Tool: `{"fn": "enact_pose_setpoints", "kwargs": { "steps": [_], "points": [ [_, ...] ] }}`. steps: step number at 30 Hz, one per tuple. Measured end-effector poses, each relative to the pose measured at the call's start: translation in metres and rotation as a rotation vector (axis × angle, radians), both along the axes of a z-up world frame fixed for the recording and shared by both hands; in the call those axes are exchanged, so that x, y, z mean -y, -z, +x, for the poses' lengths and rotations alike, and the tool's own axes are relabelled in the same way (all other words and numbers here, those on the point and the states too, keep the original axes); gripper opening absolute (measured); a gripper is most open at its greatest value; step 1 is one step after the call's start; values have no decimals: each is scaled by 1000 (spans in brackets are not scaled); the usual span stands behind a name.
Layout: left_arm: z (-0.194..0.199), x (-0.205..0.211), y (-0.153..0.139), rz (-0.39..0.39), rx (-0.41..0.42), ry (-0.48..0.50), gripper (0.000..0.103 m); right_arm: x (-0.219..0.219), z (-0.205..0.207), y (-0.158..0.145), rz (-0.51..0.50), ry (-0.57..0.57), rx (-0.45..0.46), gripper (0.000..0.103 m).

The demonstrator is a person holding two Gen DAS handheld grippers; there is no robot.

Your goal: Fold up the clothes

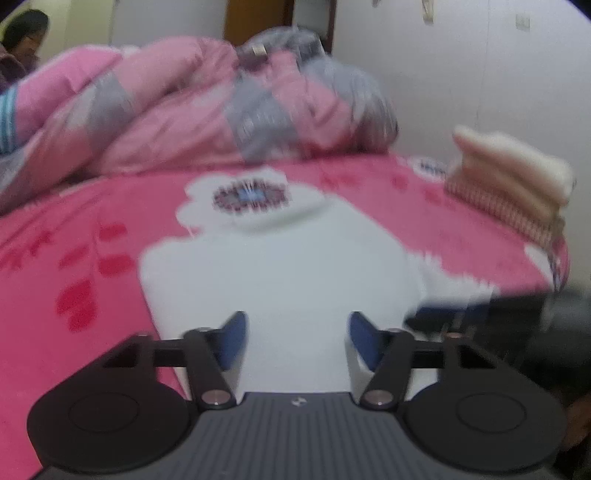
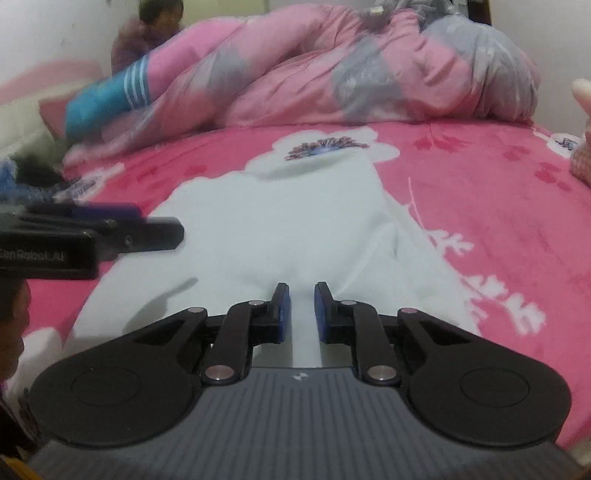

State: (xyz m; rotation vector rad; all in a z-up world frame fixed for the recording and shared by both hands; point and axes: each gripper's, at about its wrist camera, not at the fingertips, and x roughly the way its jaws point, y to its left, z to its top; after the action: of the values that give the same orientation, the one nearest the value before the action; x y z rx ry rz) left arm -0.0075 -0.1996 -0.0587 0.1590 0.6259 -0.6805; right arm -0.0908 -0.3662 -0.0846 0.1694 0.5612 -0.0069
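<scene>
A white garment (image 1: 277,266) (image 2: 277,221) lies spread flat on the pink flowered bed sheet (image 1: 92,229) (image 2: 480,192), collar end away from me. My left gripper (image 1: 297,321) hovers over its near left part with the blue pads wide apart and the cloth lying between them, not pinched. Over the near right part, my right gripper (image 2: 302,291) has its pads almost together with a strip of white cloth between them, and creases run toward the pinch. The left gripper (image 2: 147,232) also shows at the left of the right wrist view. The right gripper (image 1: 480,314) is a dark blur in the left wrist view.
A bunched pink and grey quilt (image 1: 166,92) (image 2: 332,74) fills the far side of the bed. A stack of folded cream clothes (image 1: 517,184) (image 2: 583,155) sits at the right edge. A blue striped item (image 2: 107,99) lies far left. A person (image 1: 22,33) (image 2: 159,22) sits beyond the bed.
</scene>
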Motion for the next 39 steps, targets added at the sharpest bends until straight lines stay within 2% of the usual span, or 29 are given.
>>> {"fn": "enact_pose_setpoints", "kwargs": {
  "steps": [4,6,7,9,11,12,16,19,21,26,28,30,32,34,37,39],
  "points": [
    [-4,2,10,19,13,-5,53,5,5,-35,15,2,40,11],
    [-5,3,12,30,22,-3,53,5,11,-38,-11,3,54,11],
    [-5,3,12,29,19,-3,53,6,14,-36,-18,3,45,11],
    [-3,3,13,25,7,-4,53,9,30,-8,-12,-3,-62,10],
    [-3,3,13,21,3,-6,53,12,31,0,-15,-14,-64,10],
    [-2,2,13,17,0,-6,53,12,34,-9,-6,-6,-79,10],
    [-2,2,14,8,-4,-10,53,10,36,-40,-44,15,5,10],
    [-1,2,15,0,-15,-10,53,13,47,-16,-30,5,-72,9],
    [0,1,15,-6,-16,-14,53,15,48,0,-49,-11,-87,9],
    [1,0,15,-16,-22,-18,53,15,65,-48,-45,-12,-29,11],
    [1,0,16,-16,-14,-15,53,13,76,-53,-43,-28,-3,11],
    [0,-2,16,-21,-6,-9,53,11,87,-41,-50,-35,-30,11],
    [1,-4,12,-27,2,-11,53,14,97,-6,-58,-18,-122,10],
    [1,-7,1,-38,38,-30,53,24,91,11,8,-9,-75,10],
    [8,-3,-15,-38,121,-45,55,27,93,7,40,4,-84,10],
    [19,3,-14,-7,112,-47,55,26,90,10,35,1,-68,10]
  ]
}}
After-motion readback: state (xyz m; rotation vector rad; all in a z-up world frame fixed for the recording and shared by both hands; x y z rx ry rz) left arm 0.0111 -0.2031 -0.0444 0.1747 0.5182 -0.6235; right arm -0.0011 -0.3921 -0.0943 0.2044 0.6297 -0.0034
